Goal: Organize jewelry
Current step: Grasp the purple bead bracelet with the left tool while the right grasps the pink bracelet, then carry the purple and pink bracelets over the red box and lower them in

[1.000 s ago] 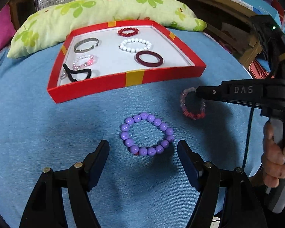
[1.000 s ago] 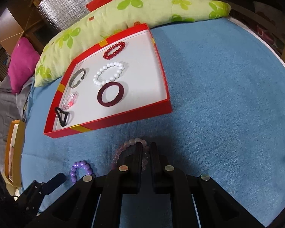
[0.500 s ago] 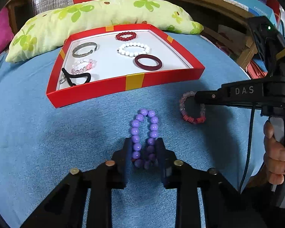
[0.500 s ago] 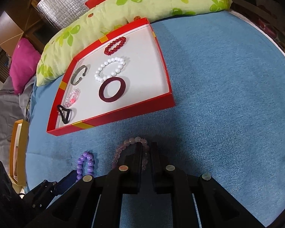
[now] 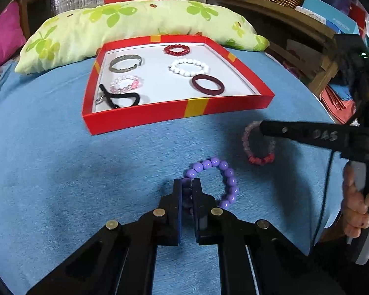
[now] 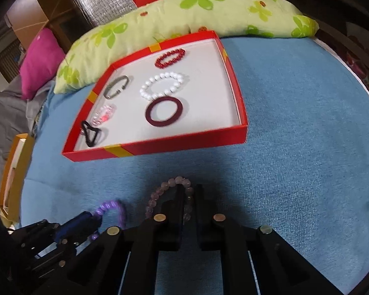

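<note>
Left gripper (image 5: pixel 187 184) clenched on the near-left arc of the purple bead bracelet (image 5: pixel 227 172), the free loop lying ahead and to the right on the blue cloth. Right gripper (image 6: pixel 190 190) clamped on the pink bead bracelet (image 6: pixel 160 191), its loop ahead-left. Red tray (image 5: pixel 194 107) straight ahead of both, beyond the bracelets, probably the next target.

Glossy purple plastic beads (image 5: pixel 227 172), matt blue cloth (image 5: pixel 61 172), red cardboard tray (image 5: pixel 160 115)

Purple bracelet (image 5: pixel 223 174); red tray (image 5: pixel 160 116), yellow stripes; blue cloth (image 5: pixel 61 172); pinkish bracelet (image 5: pixel 248 145).
</note>
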The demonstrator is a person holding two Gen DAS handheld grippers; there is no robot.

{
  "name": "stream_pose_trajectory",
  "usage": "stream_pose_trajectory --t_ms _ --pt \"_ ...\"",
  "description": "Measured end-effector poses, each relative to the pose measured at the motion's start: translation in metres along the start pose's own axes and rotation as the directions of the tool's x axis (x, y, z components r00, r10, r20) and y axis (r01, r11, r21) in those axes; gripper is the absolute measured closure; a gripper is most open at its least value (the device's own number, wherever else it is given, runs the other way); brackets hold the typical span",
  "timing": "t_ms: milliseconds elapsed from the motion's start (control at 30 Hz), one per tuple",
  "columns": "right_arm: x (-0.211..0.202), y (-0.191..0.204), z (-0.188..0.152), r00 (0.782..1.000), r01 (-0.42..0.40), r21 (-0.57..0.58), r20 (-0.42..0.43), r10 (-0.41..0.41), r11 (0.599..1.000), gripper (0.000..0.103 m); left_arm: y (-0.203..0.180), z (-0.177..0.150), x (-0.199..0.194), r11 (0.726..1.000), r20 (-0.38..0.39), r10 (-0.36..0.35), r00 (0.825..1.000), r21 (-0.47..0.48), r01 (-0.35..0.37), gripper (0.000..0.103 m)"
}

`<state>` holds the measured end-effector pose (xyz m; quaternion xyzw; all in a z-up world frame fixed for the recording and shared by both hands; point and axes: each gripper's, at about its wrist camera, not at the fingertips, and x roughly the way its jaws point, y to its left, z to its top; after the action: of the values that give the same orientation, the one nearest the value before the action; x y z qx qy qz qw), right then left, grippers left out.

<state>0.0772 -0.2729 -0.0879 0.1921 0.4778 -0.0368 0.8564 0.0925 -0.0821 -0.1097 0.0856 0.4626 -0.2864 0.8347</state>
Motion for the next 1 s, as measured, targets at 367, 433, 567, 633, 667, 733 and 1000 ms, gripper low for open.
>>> stream_pose_trajectory --t_ms 367,433,567,633,667,733,1000 --pt "-0.030 0.005 -0.001 0.989 -0.107 -0.006 0.098 0.107 0.994 0.094 0.018 0.002 -0.021 1.000 0.050 0.005 0.999 -0.027 -0.004 0.095" --pt "-0.034 0.005 0.000 0.986 -0.127 -0.004 0.112 0.127 0.992 0.094 0.019 0.003 -0.026 1.000 0.063 0.000 0.998 -0.027 0.002 0.095" --pt "-0.042 0.006 0.000 0.979 -0.147 -0.010 0.139 0.147 0.989 0.094 0.020 0.006 -0.036 1.000 0.089 -0.013 0.996 -0.026 0.016 0.095" --pt "-0.046 0.008 0.000 0.975 -0.158 -0.017 0.154 0.158 0.987 0.094 0.021 0.008 -0.040 0.999 0.099 -0.021 0.995 -0.030 0.024 0.095" --pt "-0.048 0.009 0.000 0.974 -0.162 -0.020 0.159 0.163 0.987 0.094 0.021 0.009 -0.041 0.999 0.102 -0.025 0.994 -0.032 0.028 0.095" --pt "-0.051 0.010 0.000 0.970 -0.171 -0.028 0.170 0.174 0.985 0.094 0.020 0.011 -0.045 0.999 0.114 -0.033 0.993 -0.032 0.037 0.095" --pt "-0.057 0.014 -0.001 0.964 -0.182 -0.046 0.191 0.188 0.982 0.094 0.019 0.016 -0.054 0.999 0.143 -0.013 0.990 -0.034 0.018 0.095"
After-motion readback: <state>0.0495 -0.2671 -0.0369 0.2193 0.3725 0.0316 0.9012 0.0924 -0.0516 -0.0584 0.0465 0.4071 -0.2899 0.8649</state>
